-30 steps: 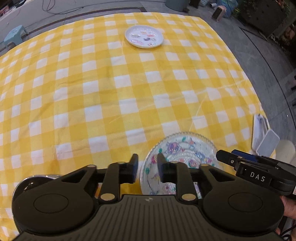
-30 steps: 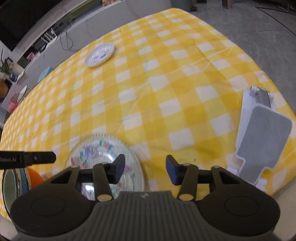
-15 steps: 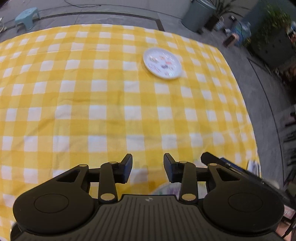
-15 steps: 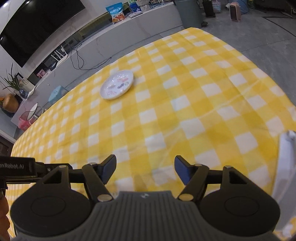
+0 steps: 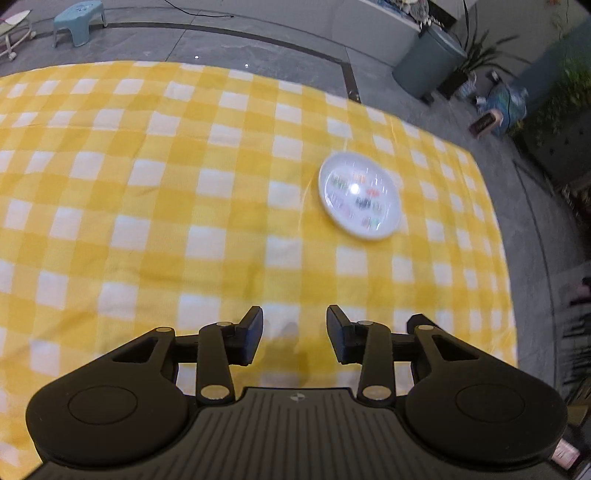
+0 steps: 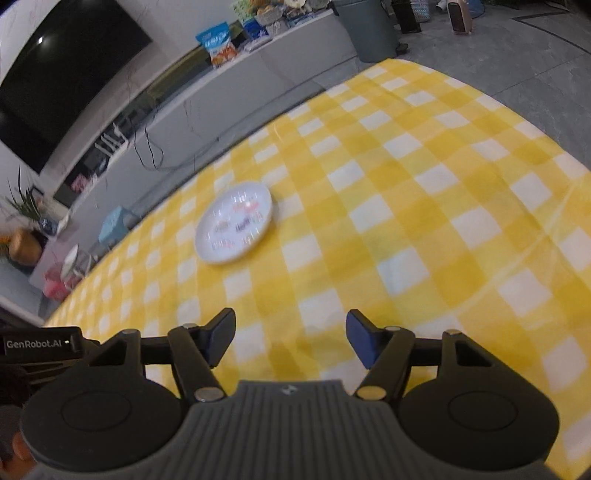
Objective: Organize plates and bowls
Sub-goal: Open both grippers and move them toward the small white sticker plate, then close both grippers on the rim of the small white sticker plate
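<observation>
A small white plate (image 5: 359,196) with coloured pictures lies flat on the yellow checked tablecloth (image 5: 184,206), ahead and to the right of my left gripper (image 5: 294,334). It also shows in the right wrist view (image 6: 234,227), ahead and to the left of my right gripper (image 6: 290,338). Both grippers are open and empty, held above the cloth well short of the plate. The other plates and bowls are out of view.
The table's far edge runs just behind the plate. Beyond it are grey floor, a teal bin (image 5: 428,62), a small blue stool (image 5: 77,27) and a low counter with snack bags (image 6: 218,44). The left gripper's body (image 6: 40,345) shows at the left edge.
Both grippers have moved forward and lifted away from the glass plate near the front edge, which has left view. The white plate is closer. The right jaws have opened wider.
</observation>
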